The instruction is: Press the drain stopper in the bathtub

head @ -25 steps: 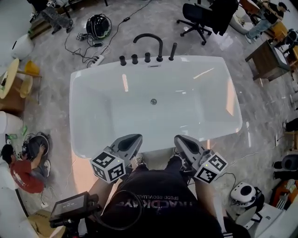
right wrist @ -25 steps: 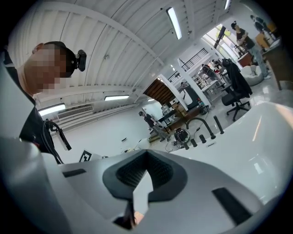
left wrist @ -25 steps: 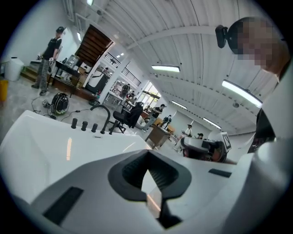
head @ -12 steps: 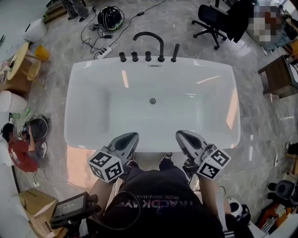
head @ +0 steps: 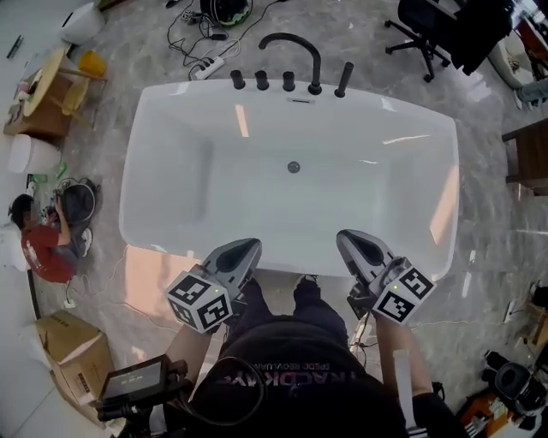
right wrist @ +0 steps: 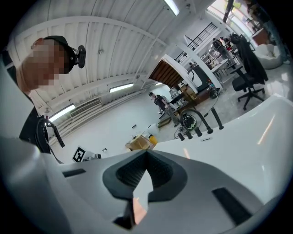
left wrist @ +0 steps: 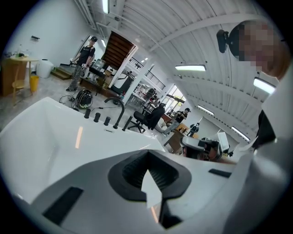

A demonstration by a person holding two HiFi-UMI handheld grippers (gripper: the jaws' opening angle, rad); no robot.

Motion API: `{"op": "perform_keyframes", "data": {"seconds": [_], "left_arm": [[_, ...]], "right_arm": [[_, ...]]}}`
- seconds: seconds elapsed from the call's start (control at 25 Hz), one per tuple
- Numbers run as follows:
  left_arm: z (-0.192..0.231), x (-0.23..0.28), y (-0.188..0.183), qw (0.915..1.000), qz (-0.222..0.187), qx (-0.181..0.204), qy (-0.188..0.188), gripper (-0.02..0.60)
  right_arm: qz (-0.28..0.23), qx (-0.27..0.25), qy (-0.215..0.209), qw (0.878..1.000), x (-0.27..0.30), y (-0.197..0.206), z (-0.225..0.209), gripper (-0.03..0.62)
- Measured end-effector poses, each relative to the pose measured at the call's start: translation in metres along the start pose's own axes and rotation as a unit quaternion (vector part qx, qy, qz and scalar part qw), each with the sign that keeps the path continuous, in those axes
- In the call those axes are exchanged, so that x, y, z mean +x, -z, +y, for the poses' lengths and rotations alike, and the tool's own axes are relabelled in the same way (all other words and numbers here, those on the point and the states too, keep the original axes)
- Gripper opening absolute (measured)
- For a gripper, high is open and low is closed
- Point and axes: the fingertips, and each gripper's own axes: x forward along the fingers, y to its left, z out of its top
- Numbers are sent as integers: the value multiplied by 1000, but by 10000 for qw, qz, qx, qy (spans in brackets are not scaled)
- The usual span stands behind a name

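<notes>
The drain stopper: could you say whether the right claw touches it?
Apart. Head view: the stopper lies on the tub floor, the right claw at the near rim, bare white between.

Head view. Grey marbled floor all round.
- 12 o'clock: arched black faucet, row of black knobs beside it, black hand shower just right.
- 11 o'clock: white power strip with cables; dark helmet-like object at top edge.
- 1 o'clock: black office chair.
- 10 o'clock: round wooden bench, yellow container beside it.
- 9 o'clock: person in red top crouched on floor.
- 8 o'clock: cardboard box.
- 7 o'clock: small screen.
- 3 o'clock: dark wooden cabinet.
</notes>
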Motion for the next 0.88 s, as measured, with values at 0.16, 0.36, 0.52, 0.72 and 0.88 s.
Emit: {"op": "perform_keyframes", "data": {"seconds": [0.16, 0.36, 0.52, 0.72, 0.88], "left_arm": [[15, 4, 4, 9998, 168, -13, 46, 8], [35, 10, 12, 9993, 332, 14, 141, 8], [57, 15, 13, 9990, 429, 3, 147, 8], [83, 21, 22, 9985, 516, -120, 128, 8], [101, 33, 28, 9983, 556, -163, 115, 8]], "right_arm": [[68, -10, 116, 9999, 12, 5, -9, 17], [70, 91, 341, 9994, 22, 20, -22, 17], [112, 150, 471, 9987, 37, 28, -33, 17], [223, 123, 540, 9982, 56, 36, -46, 17], [315, 140, 578, 9977, 71, 41, -64, 17]]}}
